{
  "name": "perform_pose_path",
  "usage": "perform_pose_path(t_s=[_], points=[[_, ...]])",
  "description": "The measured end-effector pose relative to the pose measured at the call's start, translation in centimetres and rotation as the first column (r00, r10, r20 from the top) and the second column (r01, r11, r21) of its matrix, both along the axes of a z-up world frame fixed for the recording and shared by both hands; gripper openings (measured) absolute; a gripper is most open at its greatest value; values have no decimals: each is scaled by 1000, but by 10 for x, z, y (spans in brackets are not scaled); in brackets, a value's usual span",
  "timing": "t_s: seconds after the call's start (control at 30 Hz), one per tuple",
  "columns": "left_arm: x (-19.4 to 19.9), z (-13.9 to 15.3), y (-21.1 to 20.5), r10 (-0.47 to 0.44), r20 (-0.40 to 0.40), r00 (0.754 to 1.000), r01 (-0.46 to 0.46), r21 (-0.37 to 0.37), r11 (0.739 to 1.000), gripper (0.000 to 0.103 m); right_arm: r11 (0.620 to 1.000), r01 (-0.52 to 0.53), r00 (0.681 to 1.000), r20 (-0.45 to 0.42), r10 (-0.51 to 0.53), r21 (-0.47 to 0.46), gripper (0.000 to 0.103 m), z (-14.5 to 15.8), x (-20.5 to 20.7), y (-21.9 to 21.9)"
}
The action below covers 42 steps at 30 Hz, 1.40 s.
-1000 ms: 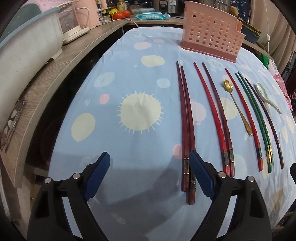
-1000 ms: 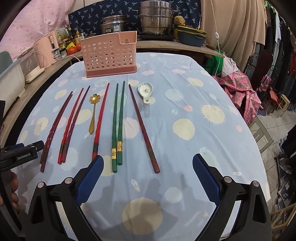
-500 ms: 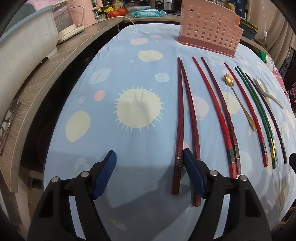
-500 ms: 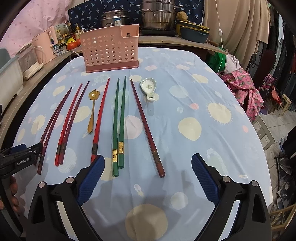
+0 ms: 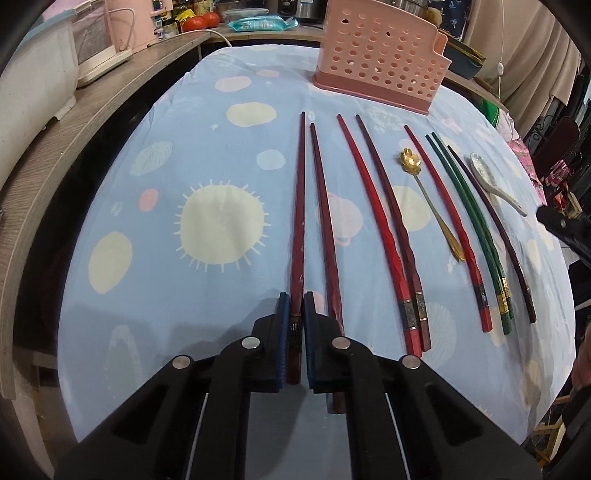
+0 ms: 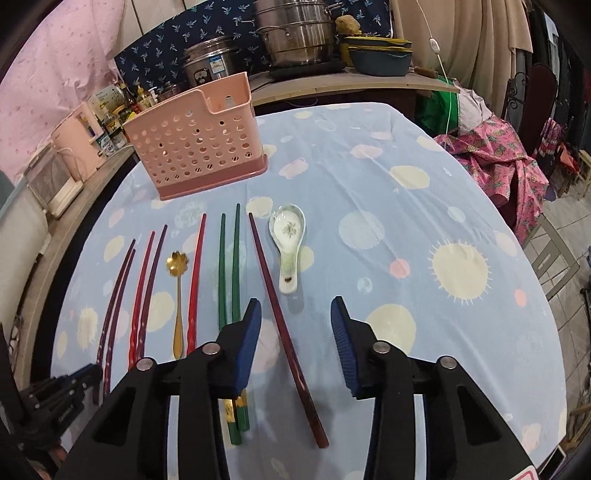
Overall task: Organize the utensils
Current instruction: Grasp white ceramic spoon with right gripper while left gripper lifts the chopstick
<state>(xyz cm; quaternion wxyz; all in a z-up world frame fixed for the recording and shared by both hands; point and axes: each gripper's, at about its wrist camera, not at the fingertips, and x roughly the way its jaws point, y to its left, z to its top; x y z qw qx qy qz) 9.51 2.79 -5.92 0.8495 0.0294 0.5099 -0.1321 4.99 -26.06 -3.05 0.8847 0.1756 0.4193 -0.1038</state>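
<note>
Several chopsticks lie side by side on the blue spotted tablecloth (image 5: 221,122), tips toward a pink perforated basket (image 5: 376,59) (image 6: 195,147). My left gripper (image 5: 295,299) is closing on the handle end of the leftmost dark red chopstick (image 5: 298,206), and its pads touch both sides. The twin chopstick (image 5: 324,221) runs under the right finger. My right gripper (image 6: 295,306) is closing astride a lone dark red chopstick (image 6: 275,295), with gaps on both sides. A gold spoon (image 6: 178,295), green chopsticks (image 6: 229,273) and a white ceramic spoon (image 6: 288,236) lie nearby.
A wooden counter (image 5: 74,147) with appliances curves along the table's left side. Steel pots (image 6: 295,33) stand on a shelf behind the basket. Pink patterned cloth (image 6: 498,158) hangs off the right of the table. The table's near edge is just below both grippers.
The left jaws have closed in from wide apart onto the leftmost chopstick. The right gripper has moved forward over the lone dark red chopstick and its jaws have narrowed.
</note>
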Motion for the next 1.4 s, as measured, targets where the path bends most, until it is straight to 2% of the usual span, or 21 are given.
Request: perform_pose_path(t_s=[0.1,0.23,0.53,0.8,1.07,1.23,1.4], points=[[1,0,0,4,-9,1000,-4,-3,1000,7,998,-4,1000,7,4,56,15,-4,16,-8],[1,-1,-1,7,-13,1000,-7,4,1000,7,997,-4,1000,-4,5,74,10,-13,32,-13],[1,-1,-1,8,-14,1000,-8,6,1000,8,994,-4,997,-71,12,110,9,-42,40,-15],[1,-1,0,11,-9,1000,-11,0,1000,8,994,-21,997,-71,28,103,12,-49,37,-6],[-1,-1,5,17,-1,1000,-17,-36,999,8,996,-19,998,-61,25,85,7,-46,27,-5],[-7,4,10,24,9,1000,-23,-57,998,7,998,-4,1000,-30,6,58,7,-31,12,-8],[-14,23,18,41,54,998,-36,-74,997,7,999,15,1000,18,-16,46,7,-9,-5,-13]])
